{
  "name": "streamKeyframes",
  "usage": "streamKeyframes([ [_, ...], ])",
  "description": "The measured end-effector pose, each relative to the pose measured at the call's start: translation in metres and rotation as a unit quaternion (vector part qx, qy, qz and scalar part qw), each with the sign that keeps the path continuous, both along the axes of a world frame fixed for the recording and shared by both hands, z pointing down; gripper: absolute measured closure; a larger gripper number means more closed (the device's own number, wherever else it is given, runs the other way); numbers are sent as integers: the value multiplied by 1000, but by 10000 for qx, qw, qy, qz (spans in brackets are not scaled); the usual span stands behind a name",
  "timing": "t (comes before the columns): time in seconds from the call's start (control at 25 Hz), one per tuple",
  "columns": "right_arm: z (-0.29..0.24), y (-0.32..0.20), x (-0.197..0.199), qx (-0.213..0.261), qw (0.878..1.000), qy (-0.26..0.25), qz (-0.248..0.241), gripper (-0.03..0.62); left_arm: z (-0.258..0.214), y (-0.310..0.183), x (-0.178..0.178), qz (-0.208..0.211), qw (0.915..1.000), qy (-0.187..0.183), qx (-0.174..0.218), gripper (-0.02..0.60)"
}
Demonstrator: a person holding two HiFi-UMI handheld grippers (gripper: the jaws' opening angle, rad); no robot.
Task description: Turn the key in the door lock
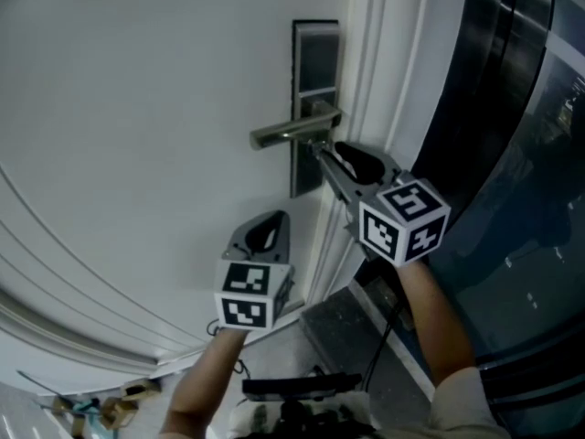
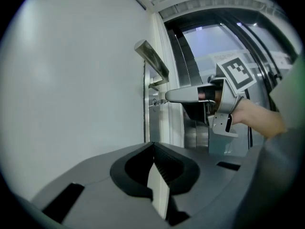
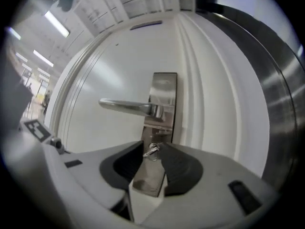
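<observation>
Now the right hand-held gripper [image 1: 322,151] points level at the lock plate [image 1: 315,62] under the handle [image 1: 283,133], in line with the key [image 3: 151,150] seated in the lock. Its jaws stand part-open around the key, apparently not pinching. The left hand-held gripper [image 2: 152,146] waits lower, closed and empty, clear of the work.

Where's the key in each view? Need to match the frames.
Head view: not distinguishable; the right gripper covers the spot under the lever handle.
Left gripper view: key at centre, at the right gripper's tip.
Right gripper view: lower centre, between its jaws.
Shared landmark: lever handle, above it everywhere.
</observation>
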State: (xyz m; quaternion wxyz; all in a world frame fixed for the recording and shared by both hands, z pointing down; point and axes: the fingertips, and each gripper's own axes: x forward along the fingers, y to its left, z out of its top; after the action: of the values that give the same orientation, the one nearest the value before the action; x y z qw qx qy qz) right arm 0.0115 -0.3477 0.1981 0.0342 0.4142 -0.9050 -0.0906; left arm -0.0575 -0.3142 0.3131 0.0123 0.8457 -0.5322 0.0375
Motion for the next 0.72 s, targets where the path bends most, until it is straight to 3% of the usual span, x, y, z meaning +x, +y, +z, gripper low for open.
streamKeyframes([
  [0.16, 6, 4, -7, 746, 9877, 1354, 233, 465, -1, -1, 0, 7, 10000, 4, 2, 566],
  [0.28, 14, 7, -14, 1261, 9641, 2307, 366, 445, -1, 0, 0, 20, 10000, 8, 2, 566],
  [0.44, 19, 5, -16, 1761, 9358, 3001, 561, 445, -1, 1, 2, 36, 10000, 5, -1, 566],
  [0.72, 25, -3, -21, 2739, 8453, 4491, 934, 445, 0, 0, -1, 4, 10000, 26, 5, 566],
])
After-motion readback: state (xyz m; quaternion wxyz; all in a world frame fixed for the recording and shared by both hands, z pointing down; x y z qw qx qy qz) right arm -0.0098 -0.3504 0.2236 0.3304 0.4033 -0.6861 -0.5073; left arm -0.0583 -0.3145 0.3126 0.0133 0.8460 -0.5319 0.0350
